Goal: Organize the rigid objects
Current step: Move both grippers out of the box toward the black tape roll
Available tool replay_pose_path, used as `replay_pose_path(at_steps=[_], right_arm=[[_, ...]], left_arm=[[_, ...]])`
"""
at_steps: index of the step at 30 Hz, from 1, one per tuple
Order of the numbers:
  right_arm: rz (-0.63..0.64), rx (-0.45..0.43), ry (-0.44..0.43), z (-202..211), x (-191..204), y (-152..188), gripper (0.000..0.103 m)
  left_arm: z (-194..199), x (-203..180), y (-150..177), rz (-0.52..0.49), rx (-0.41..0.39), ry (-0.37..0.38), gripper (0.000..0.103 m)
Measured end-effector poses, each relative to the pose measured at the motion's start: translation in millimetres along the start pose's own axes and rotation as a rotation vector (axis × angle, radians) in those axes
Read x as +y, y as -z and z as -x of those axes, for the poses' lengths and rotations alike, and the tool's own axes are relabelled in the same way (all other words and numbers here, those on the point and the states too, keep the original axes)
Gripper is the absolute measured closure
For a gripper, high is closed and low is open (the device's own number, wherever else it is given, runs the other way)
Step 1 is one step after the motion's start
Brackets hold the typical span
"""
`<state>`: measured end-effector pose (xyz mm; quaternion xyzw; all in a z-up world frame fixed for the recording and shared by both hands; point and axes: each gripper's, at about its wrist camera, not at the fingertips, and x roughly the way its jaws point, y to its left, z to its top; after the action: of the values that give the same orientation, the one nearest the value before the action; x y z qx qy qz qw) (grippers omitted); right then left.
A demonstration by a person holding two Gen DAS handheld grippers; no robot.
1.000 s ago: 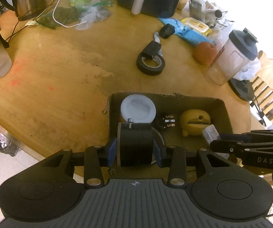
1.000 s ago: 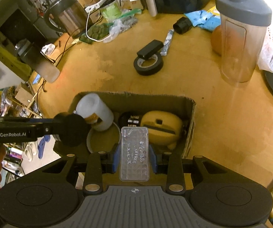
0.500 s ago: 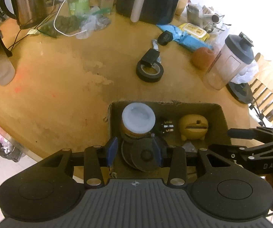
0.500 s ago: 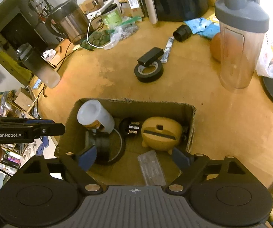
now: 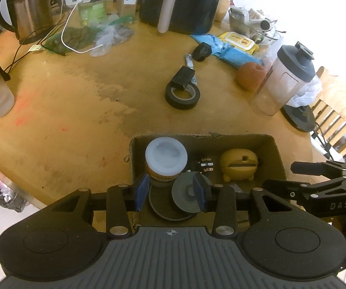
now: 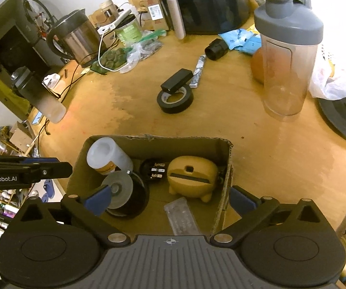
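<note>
An open cardboard box [image 6: 228, 168] sits at the table's near edge. It holds a white-lidded jar [image 6: 105, 154], a black plug [image 6: 154, 168], a yellow pig-shaped figure [image 6: 192, 175], a black round part with a grey face [image 6: 117, 190] and a clear plastic case [image 6: 182, 216]. My right gripper [image 6: 171, 197] hangs over the box, its jaws opening wide. The case lies loose on the box floor below them. My left gripper [image 5: 170, 190] hovers above the box's left end [image 5: 134, 159]. Its pads stand a little apart and grip nothing. The round part [image 5: 185, 197] lies beneath them.
Farther out on the wooden table a black tape roll [image 6: 174, 98] carries a small black block. A clear shaker bottle [image 6: 286, 60] and an orange stand at the right. A kettle [image 5: 28, 12], cables, bags and a black appliance [image 5: 180, 0] crowd the far edge.
The clear case left my right gripper as its jaws spread, and it now lies in the box. The black round part also left my left gripper and rests against the jar.
</note>
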<state>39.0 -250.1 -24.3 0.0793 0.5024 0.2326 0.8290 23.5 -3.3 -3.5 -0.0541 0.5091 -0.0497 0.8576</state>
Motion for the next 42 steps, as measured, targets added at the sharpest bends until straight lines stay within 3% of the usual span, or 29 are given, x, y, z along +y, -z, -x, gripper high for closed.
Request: replay_pose_path(at_steps=[10,25,42], right_arm=[[0.014,0.002,0.032,-2.8,3.2,-11.6,0.0],[0.064,-0.083,0.092,-0.1,10.1,-71.4,0.0],[-0.038,-0.054,0.117,-17.7,-1.4,-51.7,0.0]], left_arm=[[-1.0,2.9,-15.2,-0.007,-0.029,0.014,0.063],[0.2,9.3,-70.1,-0.032,-0.126,0.019,0.063],[-23.8,8.3,-83.4,-0.108,-0.08,0.031,0.063]])
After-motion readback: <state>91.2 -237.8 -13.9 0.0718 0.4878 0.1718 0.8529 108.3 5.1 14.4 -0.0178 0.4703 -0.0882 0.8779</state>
